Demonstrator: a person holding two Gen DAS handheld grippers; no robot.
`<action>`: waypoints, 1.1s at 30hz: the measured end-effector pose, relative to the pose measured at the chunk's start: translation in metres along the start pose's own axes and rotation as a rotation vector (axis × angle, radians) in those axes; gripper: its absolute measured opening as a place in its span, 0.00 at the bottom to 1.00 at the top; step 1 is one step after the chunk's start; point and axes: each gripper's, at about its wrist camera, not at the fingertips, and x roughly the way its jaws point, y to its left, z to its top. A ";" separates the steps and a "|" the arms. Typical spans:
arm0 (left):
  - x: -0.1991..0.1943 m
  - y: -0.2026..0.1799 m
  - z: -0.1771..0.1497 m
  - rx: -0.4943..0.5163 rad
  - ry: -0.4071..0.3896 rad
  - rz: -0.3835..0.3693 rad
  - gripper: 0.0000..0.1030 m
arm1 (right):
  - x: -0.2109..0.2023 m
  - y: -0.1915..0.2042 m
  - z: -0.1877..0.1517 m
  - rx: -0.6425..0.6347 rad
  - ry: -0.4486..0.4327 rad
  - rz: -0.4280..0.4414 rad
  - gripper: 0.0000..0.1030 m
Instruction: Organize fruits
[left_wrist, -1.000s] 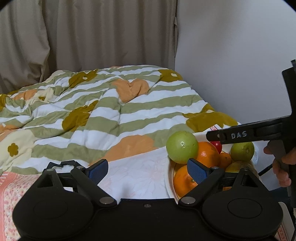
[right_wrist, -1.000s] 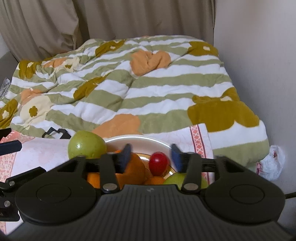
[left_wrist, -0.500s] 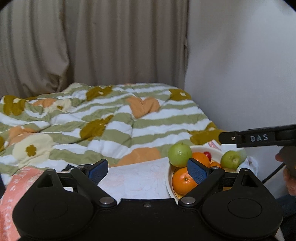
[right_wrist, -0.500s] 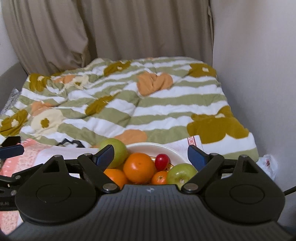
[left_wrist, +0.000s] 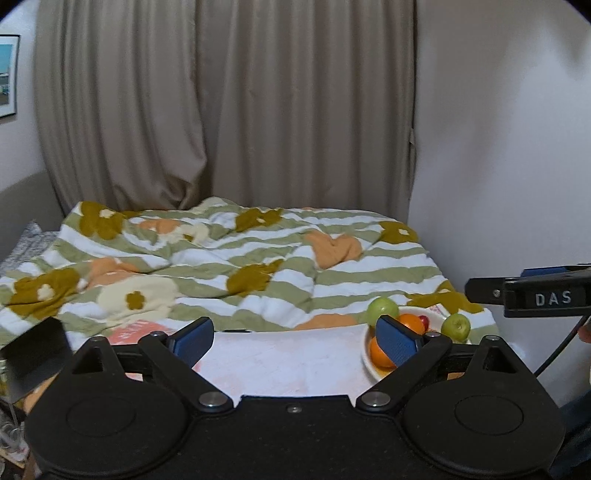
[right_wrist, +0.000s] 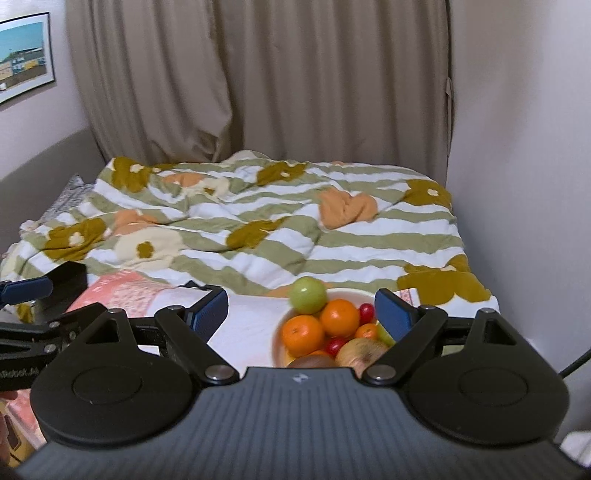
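A: Fruit sits piled in the white bowl (right_wrist: 277, 334) on the table (right_wrist: 251, 325), at the foot of the bed, near the right-hand wall.

B: What is in the bowl?

A: From the right wrist view, a green apple (right_wrist: 307, 295) on the bowl's far left rim, two oranges (right_wrist: 339, 317) side by side just in front of it, a small tangerine (right_wrist: 366, 331) to the right of them, and two red cherry tomatoes (right_wrist: 366, 312), one behind the tangerine and one in front. A brownish fruit (right_wrist: 360, 352) lies at the bowl's near edge, partly hidden by the tool body.

B: And the tools?

A: The right tool (right_wrist: 301, 314) has its blue pads spread wide with nothing between them touching either pad; the bowl shows through the gap beyond. The left tool (left_wrist: 295, 334) is likewise wide open and holds nothing; the bowl lies behind its right pad.

B: Anything else near the bowl?

A: A striped quilt (right_wrist: 266, 236) with flower shapes covers the bed behind the bowl, and a beige curtain (right_wrist: 258, 81) hangs beyond that. A framed picture (right_wrist: 22, 55) is on the wall far left of the bowl. A pink patterned cloth (right_wrist: 125, 291) lies on the table to the bowl's left.
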 end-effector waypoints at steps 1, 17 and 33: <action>-0.008 0.004 -0.002 -0.002 -0.001 0.009 0.94 | -0.007 0.005 -0.003 0.000 0.000 -0.002 0.99; -0.055 0.058 -0.034 -0.017 0.014 0.000 0.99 | -0.071 0.066 -0.063 0.023 0.037 -0.132 1.00; -0.062 0.068 -0.044 -0.010 0.013 -0.018 1.00 | -0.077 0.076 -0.073 0.041 0.047 -0.185 1.00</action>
